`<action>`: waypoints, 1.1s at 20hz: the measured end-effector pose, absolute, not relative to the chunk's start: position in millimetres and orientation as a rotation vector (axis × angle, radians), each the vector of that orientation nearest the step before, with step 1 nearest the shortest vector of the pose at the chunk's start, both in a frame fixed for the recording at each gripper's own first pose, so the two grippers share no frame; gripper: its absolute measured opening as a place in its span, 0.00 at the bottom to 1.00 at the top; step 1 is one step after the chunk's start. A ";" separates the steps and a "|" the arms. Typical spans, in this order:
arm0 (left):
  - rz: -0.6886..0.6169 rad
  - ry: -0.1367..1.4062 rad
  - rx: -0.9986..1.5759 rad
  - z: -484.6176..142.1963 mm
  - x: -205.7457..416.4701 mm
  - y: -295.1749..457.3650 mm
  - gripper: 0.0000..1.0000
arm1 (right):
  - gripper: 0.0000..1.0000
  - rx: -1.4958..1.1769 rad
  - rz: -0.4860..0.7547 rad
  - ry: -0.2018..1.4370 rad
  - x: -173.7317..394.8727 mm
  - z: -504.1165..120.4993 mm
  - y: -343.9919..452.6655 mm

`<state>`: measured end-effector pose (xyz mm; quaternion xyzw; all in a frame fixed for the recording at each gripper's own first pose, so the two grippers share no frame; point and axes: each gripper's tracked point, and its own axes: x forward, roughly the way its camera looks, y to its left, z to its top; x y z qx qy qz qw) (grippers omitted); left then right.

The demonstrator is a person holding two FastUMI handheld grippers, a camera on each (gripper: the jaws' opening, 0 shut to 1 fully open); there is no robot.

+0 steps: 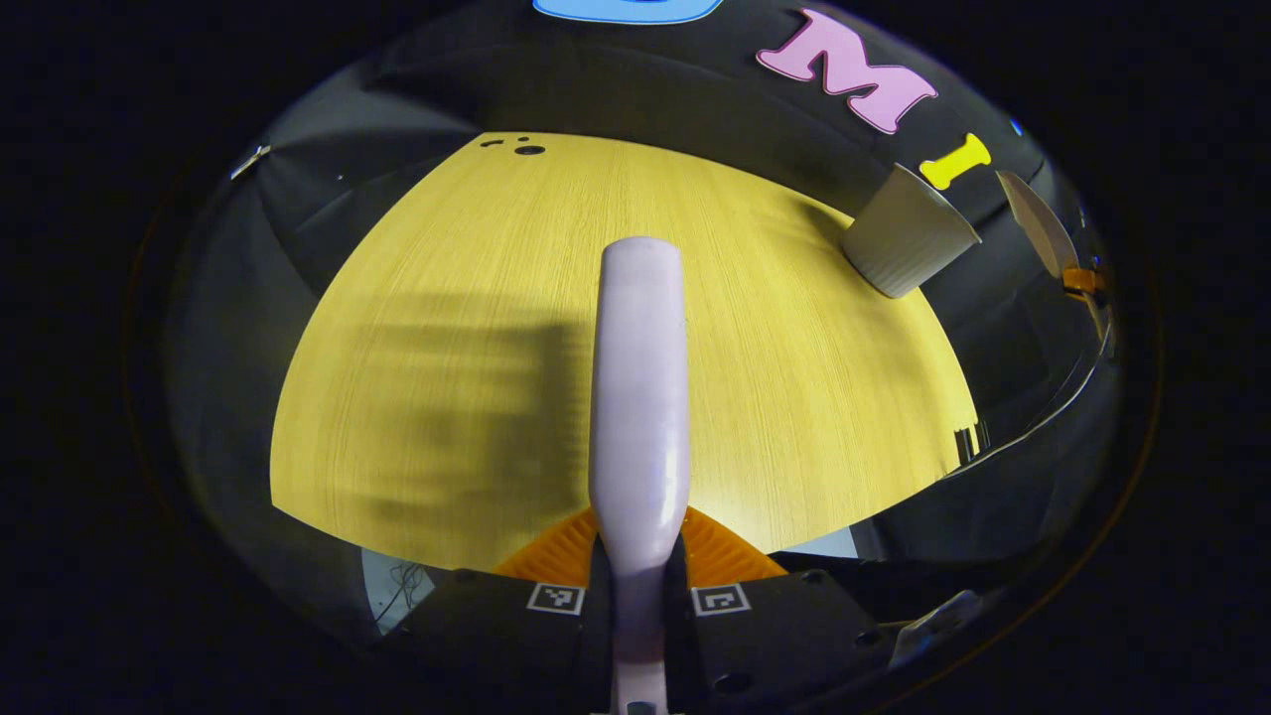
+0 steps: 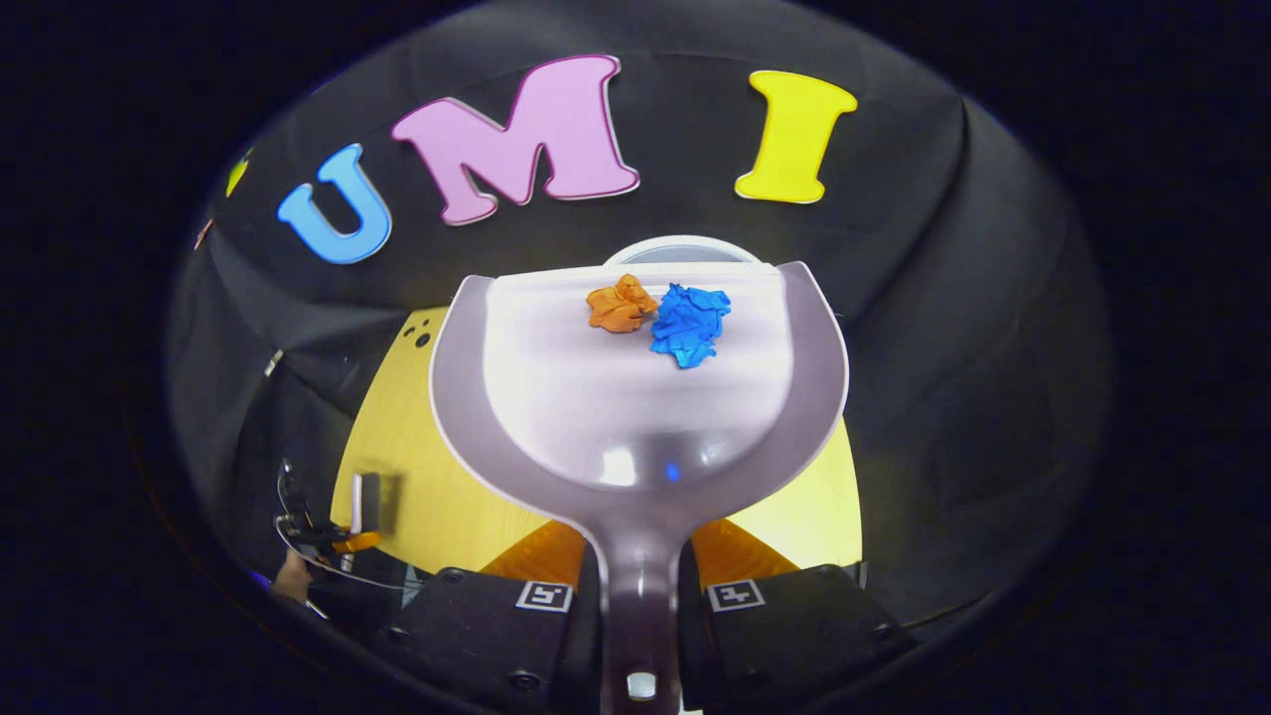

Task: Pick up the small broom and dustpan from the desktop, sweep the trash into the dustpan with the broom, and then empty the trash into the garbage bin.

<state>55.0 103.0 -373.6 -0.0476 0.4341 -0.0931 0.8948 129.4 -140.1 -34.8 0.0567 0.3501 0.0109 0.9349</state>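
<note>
Right gripper (image 2: 640,586), clamping the dustpan (image 2: 635,397) handle, is holding its lip and both paper wads (image 2: 660,318) directly over the garbage bin (image 2: 683,248) rim ahead, while left gripper (image 1: 640,596) is clamping the broom (image 1: 640,397).

dustpan (image 2: 635,417) in tongs (image 2: 640,586), two paper wads (image 2: 660,316)

**Both grippers clamped on handles**

The left gripper (image 1: 640,586) has both fingers pressed against the broom handle (image 1: 640,397), which runs forward over the desktop (image 1: 794,397). The right gripper (image 2: 640,596) has its fingers closed on the dustpan (image 2: 556,397) handle, holding the pan raised beyond the desktop's far edge. The right gripper view shows the left gripper low at left.
</note>
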 end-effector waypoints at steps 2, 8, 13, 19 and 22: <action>-0.183 0.903 -0.091 -371.9 57.4 105.5 0.25 | 0.34 0.111 -0.011 0.729 152.5 -28.7 -158.4; -0.183 0.916 -0.056 -361.5 66.3 103.2 0.25 | 0.31 0.092 -0.083 0.733 223.8 -37.0 -189.7; -0.190 0.917 -0.022 -355.0 74.1 100.3 0.25 | 0.34 -0.015 -0.142 0.763 258.1 -65.6 -212.5; -0.192 0.928 -0.027 -356.9 79.6 98.8 0.25 | 0.34 -0.073 -0.191 0.769 276.1 -80.3 -229.0; -0.191 0.933 -0.023 -356.9 78.6 97.7 0.25 | 0.34 -0.159 -0.228 0.758 282.6 -86.3 -240.2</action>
